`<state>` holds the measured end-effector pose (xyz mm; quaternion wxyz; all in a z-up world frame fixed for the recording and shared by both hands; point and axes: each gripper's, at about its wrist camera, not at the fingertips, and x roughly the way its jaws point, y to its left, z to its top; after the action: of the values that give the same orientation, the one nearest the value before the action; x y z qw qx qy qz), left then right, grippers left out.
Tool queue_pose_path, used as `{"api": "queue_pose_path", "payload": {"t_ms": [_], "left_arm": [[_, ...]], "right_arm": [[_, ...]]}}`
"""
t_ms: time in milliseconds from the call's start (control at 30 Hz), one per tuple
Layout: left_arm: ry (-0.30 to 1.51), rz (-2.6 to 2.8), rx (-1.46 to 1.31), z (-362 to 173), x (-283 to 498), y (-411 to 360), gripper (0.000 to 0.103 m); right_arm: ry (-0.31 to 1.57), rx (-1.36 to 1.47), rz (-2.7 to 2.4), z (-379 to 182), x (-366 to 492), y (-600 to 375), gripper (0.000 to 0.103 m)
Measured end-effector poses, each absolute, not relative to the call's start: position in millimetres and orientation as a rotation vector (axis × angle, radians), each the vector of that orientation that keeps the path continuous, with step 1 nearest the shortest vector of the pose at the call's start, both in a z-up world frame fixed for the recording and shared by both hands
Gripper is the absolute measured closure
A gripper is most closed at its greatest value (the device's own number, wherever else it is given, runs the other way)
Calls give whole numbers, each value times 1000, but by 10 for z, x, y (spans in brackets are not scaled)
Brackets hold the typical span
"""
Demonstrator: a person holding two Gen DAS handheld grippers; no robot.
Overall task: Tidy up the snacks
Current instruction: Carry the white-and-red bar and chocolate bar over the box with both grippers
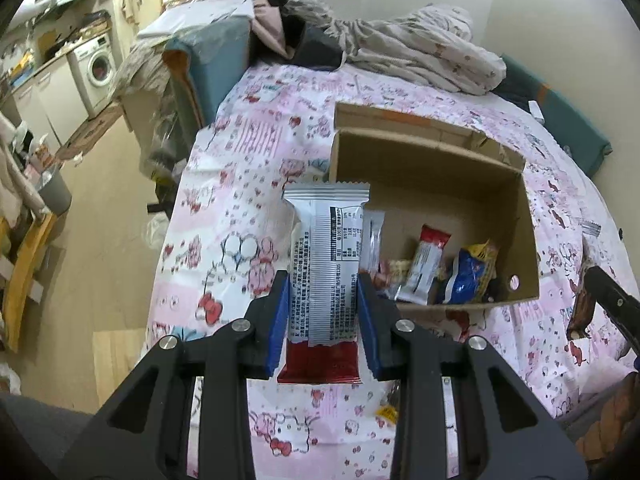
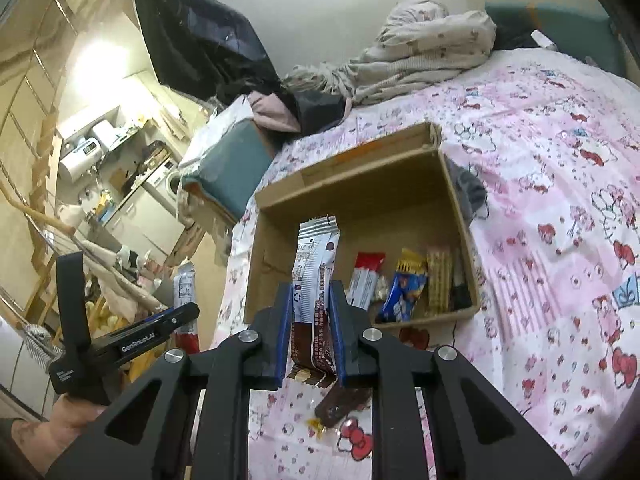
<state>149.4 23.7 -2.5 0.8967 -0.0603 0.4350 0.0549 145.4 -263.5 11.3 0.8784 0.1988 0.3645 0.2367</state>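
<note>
My left gripper [image 1: 323,280] is shut on a silver and red snack bar [image 1: 326,264], held upright above the pink bedspread just left of the open cardboard box [image 1: 424,160]. The box holds several wrapped snacks, among them a red and silver bar [image 1: 426,264] and a blue and yellow packet [image 1: 470,276]. My right gripper [image 2: 311,286] is shut on a white and brown snack bar [image 2: 314,280], raised in front of the same box [image 2: 360,184]. Under it on the bedspread lie a dark brown bar [image 2: 340,404] and a small yellow candy [image 2: 316,426]. The left gripper [image 2: 120,340] shows at the left of the right wrist view.
A crumpled floral blanket [image 1: 424,48] and dark clothes are heaped at the head of the bed. A teal cushion [image 1: 216,64] stands at the bed's left corner. Beyond the left edge the floor [image 1: 100,216] drops away toward a washing machine [image 1: 98,68] and clutter. A hand [image 2: 52,424] holds the left gripper.
</note>
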Motion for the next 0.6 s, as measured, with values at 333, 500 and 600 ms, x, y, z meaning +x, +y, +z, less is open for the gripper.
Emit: {"api": "queue_pose_path", "payload": {"t_ms": [333, 500, 600], "left_arm": [[856, 88, -84, 192, 1872, 196, 74], [848, 67, -64, 208, 2086, 123, 74], [865, 60, -64, 155, 2230, 85, 74]], "right_arm": [[790, 439, 471, 29, 1823, -2656, 84], [797, 430, 450, -40, 2020, -2674, 84], [801, 441, 430, -78, 2164, -2732, 84]]}}
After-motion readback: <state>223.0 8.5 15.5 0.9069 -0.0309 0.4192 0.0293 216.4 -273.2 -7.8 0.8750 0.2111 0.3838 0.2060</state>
